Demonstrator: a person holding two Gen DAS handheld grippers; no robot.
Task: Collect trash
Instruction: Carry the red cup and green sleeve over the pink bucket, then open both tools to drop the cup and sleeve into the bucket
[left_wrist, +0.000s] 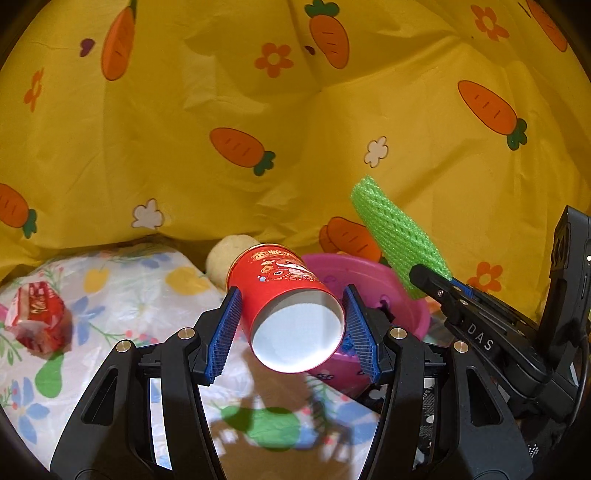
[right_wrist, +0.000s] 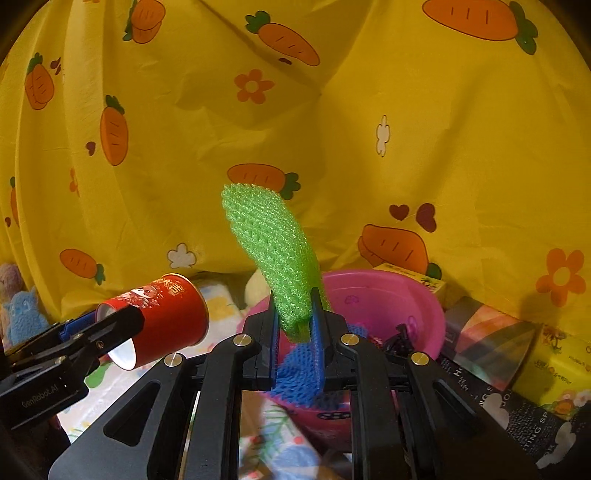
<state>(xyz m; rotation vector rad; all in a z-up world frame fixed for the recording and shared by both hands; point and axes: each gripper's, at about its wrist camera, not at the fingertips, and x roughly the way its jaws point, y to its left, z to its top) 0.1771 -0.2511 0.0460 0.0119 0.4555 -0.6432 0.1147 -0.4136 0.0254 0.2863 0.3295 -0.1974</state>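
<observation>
My left gripper (left_wrist: 291, 325) is shut on a red paper cup (left_wrist: 284, 295), held on its side with its white bottom toward the camera, above the floral cloth beside a pink basin (left_wrist: 373, 273). The cup also shows in the right wrist view (right_wrist: 166, 317), held by the left gripper (right_wrist: 110, 328). My right gripper (right_wrist: 293, 325) is shut on a green foam net sleeve (right_wrist: 273, 247), which stands upright over the pink basin (right_wrist: 406, 295). The sleeve (left_wrist: 395, 232) and right gripper (left_wrist: 432, 280) show at the right of the left wrist view. A blue foam net (right_wrist: 299, 380) lies in the basin.
A crumpled red and white wrapper (left_wrist: 37, 321) lies on the floral cloth at the left. A pale round object (left_wrist: 225, 258) sits behind the cup. A yellow carrot-print sheet (left_wrist: 258, 110) hangs behind. Boxes and books (right_wrist: 498, 350) lie right of the basin; a blue plush toy (right_wrist: 22, 314) sits far left.
</observation>
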